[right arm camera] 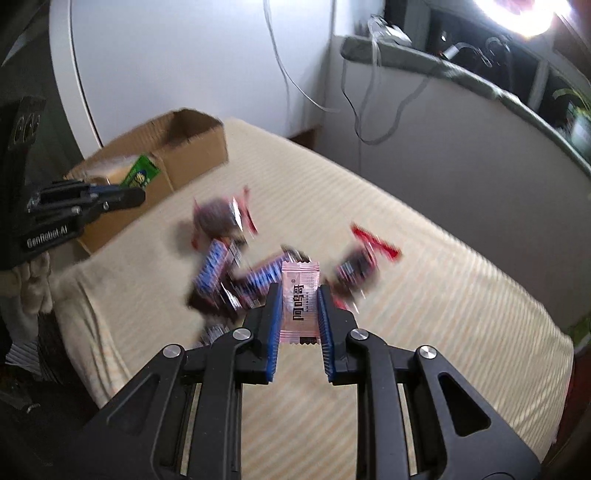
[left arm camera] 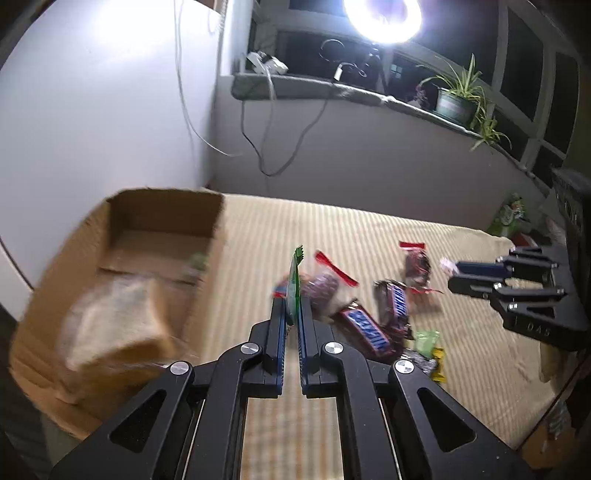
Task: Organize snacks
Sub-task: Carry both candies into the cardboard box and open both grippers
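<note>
My left gripper (left arm camera: 292, 306) is shut on a thin green packet (left arm camera: 294, 280), held edge-on above the cloth right of the cardboard box (left arm camera: 122, 221). In the right wrist view the left gripper (right arm camera: 136, 197) holds the green packet (right arm camera: 142, 175) by the box (right arm camera: 192, 147). My right gripper (right arm camera: 300, 291) is shut on a pink sachet (right arm camera: 300, 301) above the snack pile. The right gripper also shows in the left wrist view (left arm camera: 452, 275). Snickers bars (left arm camera: 365, 330) and red-ended dark packets (left arm camera: 417, 264) lie on the striped cloth (left arm camera: 369, 229). The box holds a blurred tan package (left arm camera: 118, 325).
A small green packet (left arm camera: 426, 339) and a yellow one (left arm camera: 439, 363) lie by the bars. The cloth-covered surface ends at the right edge (left arm camera: 532, 424). A window ledge (left arm camera: 332, 88) with cables, a potted plant (left arm camera: 456, 99) and a bright lamp (left arm camera: 382, 18) stands behind.
</note>
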The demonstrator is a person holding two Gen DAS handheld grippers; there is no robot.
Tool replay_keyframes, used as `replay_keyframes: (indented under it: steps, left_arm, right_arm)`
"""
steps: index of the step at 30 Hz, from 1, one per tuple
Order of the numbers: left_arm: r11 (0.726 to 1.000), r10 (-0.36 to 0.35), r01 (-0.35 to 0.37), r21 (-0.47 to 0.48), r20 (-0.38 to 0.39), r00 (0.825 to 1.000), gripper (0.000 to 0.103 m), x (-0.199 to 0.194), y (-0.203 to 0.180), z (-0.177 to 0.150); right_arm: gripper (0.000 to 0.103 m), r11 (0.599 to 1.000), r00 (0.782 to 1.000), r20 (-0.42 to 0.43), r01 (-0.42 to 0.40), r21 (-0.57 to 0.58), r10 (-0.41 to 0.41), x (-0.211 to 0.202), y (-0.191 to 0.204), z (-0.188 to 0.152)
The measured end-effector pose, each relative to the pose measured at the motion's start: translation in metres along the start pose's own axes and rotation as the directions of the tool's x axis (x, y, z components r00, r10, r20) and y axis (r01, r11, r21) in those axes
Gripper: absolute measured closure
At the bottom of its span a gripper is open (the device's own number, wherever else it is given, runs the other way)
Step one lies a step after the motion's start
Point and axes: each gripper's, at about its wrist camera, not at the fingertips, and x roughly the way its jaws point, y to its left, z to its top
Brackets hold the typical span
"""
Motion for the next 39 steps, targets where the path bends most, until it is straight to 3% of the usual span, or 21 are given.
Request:
replay_keyframes:
  steps: [8, 20, 39]
  left_arm:
    - [0.998, 0.064, -0.063, -0.012, 0.031, 0.997, 0.098, -0.013, 0.028, 0.010]
    - [0.992, 0.122, -0.121, -0.043, 0.032, 0.992, 0.098, -0.014, 0.069, 0.017]
    - [0.979, 0.199, -0.198, -0.046, 0.029, 0.979, 0.097, -0.016, 0.090, 0.020]
  right_arm:
    - [0.084, 0.995, 0.997, 0.051, -0.058, -0.080, 0.063, 0.025, 0.039, 0.060]
    - [0.084, 0.977, 0.986, 0.062, -0.146, -0.155, 0.157, 0.063, 0.094, 0.122]
    - [0.083, 0.957, 0.973, 0.018, -0.225, -0.181, 0.232, 0.103, 0.131, 0.149]
